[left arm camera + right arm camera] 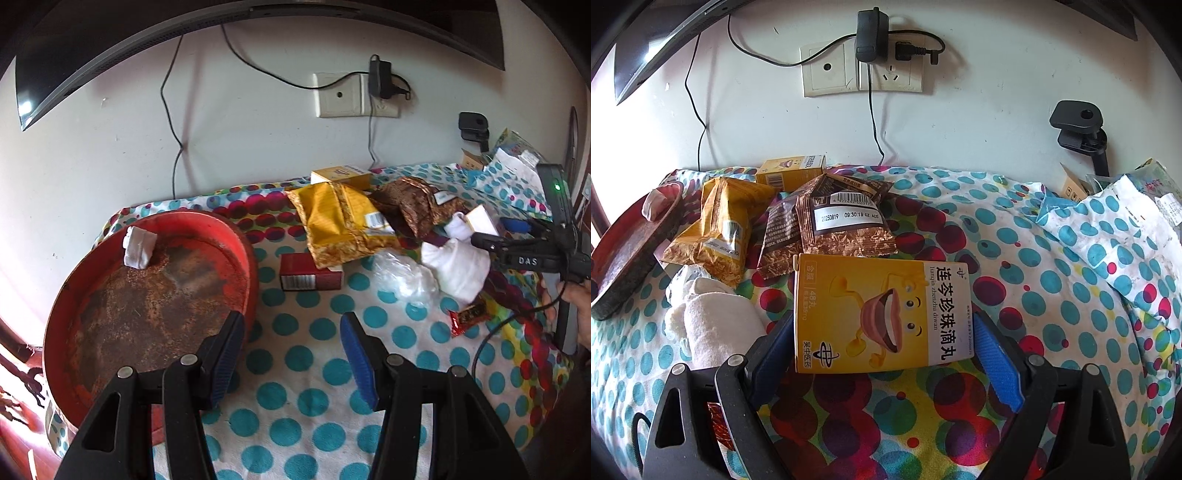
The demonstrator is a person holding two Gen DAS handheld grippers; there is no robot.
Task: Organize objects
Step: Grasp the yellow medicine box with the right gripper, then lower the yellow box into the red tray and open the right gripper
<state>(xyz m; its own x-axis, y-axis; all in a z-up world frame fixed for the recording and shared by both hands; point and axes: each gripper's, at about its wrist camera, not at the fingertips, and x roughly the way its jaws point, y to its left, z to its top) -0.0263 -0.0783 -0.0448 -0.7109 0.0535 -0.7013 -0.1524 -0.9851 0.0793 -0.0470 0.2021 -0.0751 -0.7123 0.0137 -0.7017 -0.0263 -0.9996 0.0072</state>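
Daylight floods in from the left and burns the left edge of the left wrist view to white. The wall is bright and even, and shadows on the spotted cloth are soft. Both views bow strongly at the rim, with dark corners. Print on the yellow box reads sharp; the near tongs look slightly soft.

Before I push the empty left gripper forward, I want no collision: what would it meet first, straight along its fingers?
Probably the red cigarette pack lying flat on the dotted cloth. The left gripper is open with only bare cloth between its fingers; depth is uncertain.
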